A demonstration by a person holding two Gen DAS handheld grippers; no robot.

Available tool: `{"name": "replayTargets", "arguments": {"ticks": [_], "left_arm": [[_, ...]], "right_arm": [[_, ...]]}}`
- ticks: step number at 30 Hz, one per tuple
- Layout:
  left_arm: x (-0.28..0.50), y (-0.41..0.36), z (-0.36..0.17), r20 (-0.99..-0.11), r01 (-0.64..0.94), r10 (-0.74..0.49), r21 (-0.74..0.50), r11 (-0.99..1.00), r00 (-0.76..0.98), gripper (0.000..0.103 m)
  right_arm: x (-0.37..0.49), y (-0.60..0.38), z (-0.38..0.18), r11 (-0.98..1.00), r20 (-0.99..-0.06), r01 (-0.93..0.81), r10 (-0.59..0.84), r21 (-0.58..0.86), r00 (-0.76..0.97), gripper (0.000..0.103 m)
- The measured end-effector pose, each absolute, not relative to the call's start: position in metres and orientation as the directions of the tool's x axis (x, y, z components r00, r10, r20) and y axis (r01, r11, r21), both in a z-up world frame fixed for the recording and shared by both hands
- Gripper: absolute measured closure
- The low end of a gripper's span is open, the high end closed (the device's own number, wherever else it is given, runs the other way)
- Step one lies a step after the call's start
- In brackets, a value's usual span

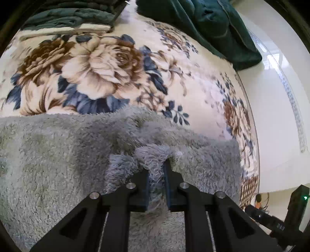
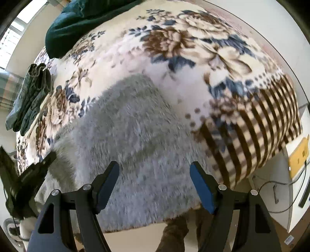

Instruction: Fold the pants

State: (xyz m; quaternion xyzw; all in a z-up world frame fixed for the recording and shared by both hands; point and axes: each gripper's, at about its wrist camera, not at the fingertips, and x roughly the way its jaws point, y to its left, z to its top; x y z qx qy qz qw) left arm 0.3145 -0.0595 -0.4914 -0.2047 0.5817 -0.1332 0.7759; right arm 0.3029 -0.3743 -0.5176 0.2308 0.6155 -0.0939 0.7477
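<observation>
Fluffy grey pants (image 1: 67, 151) lie on a floral blanket (image 1: 108, 64) on a bed. In the left wrist view my left gripper (image 1: 157, 166) is shut on a bunched fold of the grey pants at their right end. In the right wrist view the grey pants (image 2: 135, 135) spread across the near part of the bed and hang over its edge. My right gripper (image 2: 155, 170) is open and empty, hovering just above the pants. The left gripper (image 2: 38, 166) shows at the left edge of that view, at the pants' end.
A dark green quilt (image 1: 209, 25) is heaped at the bed's far end. Folded green clothes (image 1: 67, 17) lie on the far side, also seen in the right wrist view (image 2: 31, 97). The bed edge (image 1: 250, 120) meets white floor. A white cabinet (image 2: 294, 174) with cables stands right.
</observation>
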Motion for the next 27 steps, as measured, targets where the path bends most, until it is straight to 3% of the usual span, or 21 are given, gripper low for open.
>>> {"name": "replayTargets", "arguments": {"ticks": [5, 8, 10, 11, 12, 18, 22, 27], "left_arm": [[0.317, -0.024, -0.518, -0.844, -0.18, -0.455, -0.513, 0.839, 0.285, 0.092], [0.311, -0.017, -0.533, -0.847, -0.227, -0.476, -0.525, 0.82, 0.236, 0.083], [0.303, -0.018, -0.52, -0.854, -0.22, -0.444, -0.504, 0.835, 0.272, 0.061], [0.299, -0.018, -0.514, -0.859, -0.214, -0.422, -0.487, 0.847, 0.29, 0.026], [0.294, -0.018, -0.509, -0.865, -0.21, -0.4, -0.47, 0.857, 0.304, 0.0], [0.241, 0.013, -0.481, -0.85, -0.339, -0.333, -0.479, 0.81, 0.408, 0.0], [0.19, 0.072, -0.461, -0.865, -0.544, -0.148, -0.425, 0.724, 0.48, 0.0], [0.156, 0.156, -0.49, -0.88, -0.741, -0.046, -0.426, 0.519, 0.474, 0.0]], "right_arm": [[0.321, -0.345, -0.536, 0.928, -0.975, 0.329, 0.116, 0.174, 0.187, 0.025], [0.329, -0.326, -0.541, 0.962, -0.98, 0.243, 0.081, 0.125, 0.181, 0.0], [0.331, -0.315, -0.541, 0.976, -0.982, 0.198, 0.05, 0.087, 0.185, 0.0], [0.331, -0.31, -0.54, 0.98, -0.981, 0.182, 0.046, 0.081, 0.187, 0.0], [0.331, -0.307, -0.541, 0.981, -0.982, 0.174, 0.049, 0.081, 0.184, 0.0], [0.329, -0.289, -0.542, 0.986, -0.988, 0.127, 0.091, 0.107, 0.126, 0.0], [0.333, -0.28, -0.539, 0.992, -0.992, 0.093, 0.073, 0.083, 0.106, 0.0], [0.343, -0.263, -0.545, 0.992, -0.993, 0.088, 0.087, 0.093, 0.074, 0.0]]}}
